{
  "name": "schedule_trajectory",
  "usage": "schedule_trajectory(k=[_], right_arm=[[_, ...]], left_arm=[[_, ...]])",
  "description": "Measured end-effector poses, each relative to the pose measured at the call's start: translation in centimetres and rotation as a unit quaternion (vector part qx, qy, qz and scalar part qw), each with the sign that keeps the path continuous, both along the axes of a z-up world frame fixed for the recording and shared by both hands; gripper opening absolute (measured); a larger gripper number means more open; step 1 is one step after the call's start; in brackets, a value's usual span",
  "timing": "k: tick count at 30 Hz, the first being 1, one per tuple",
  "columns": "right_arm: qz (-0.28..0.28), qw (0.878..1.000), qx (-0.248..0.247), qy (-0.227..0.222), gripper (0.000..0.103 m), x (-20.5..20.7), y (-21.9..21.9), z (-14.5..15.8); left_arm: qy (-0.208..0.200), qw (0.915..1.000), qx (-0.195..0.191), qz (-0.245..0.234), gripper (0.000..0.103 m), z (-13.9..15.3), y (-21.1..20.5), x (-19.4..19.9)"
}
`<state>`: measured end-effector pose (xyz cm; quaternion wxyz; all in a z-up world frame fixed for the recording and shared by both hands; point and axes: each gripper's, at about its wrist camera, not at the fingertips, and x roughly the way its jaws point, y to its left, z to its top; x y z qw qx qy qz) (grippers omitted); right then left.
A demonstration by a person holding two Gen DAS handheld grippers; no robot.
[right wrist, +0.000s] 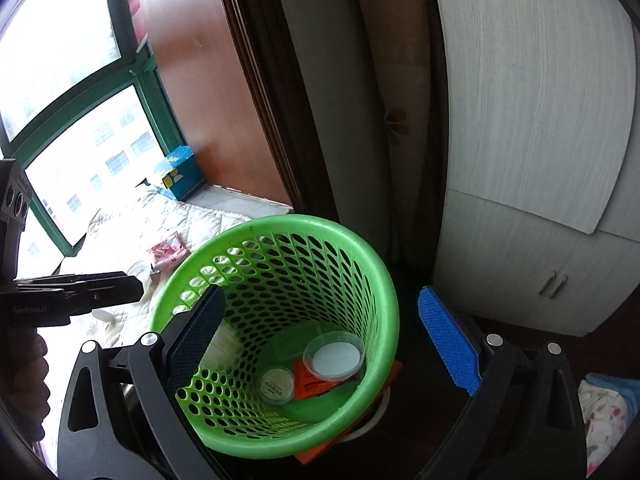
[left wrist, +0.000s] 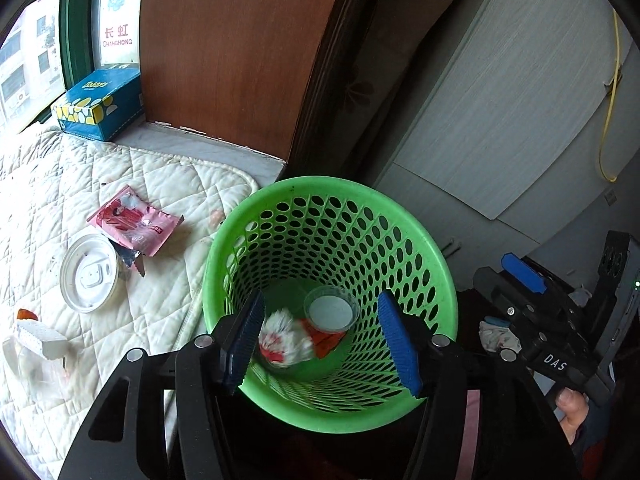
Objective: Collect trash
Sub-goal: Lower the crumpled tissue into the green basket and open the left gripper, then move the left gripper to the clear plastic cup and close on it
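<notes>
2 clear lids (right wrist: 334,356), orange wrapper (right wrist: 310,383) in green basket (right wrist: 384,280).

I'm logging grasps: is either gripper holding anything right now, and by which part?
Nothing is held. The left gripper and right gripper are both open over the green basket.

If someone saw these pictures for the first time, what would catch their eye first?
The bright green perforated basket dominates both views, standing beside the quilted bed with a clear cup and wrappers inside. Both grippers, left and right, are open above it. On the bed remain a pink wrapper and a white lid.
</notes>
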<state>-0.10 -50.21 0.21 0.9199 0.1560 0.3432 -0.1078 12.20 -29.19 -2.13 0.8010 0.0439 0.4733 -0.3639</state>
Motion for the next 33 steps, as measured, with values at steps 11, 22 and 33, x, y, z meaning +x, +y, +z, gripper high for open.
schedule_trajectory(k=[11, 22, 33], right_arm=[[0.034, 0.999, 0.006, 0.001, 0.096, 1.3, 2.6, 0.0], [0.08, 0.997, 0.006, 0.006, 0.096, 3.3, 6.6, 0.0], [0.119, 0.993, 0.007, 0.01, 0.096, 5.1, 10.2, 0.0]], left_arm=[[-0.038, 0.9974, 0.01, 0.06, 0.066, 1.0, 5.8, 0.1], [-0.075, 0.984, 0.049, 0.154, 0.067, 0.1, 14.7, 1.5], [-0.077, 0.9629, 0.108, 0.235, 0.067, -4.5, 22.5, 3.4]])
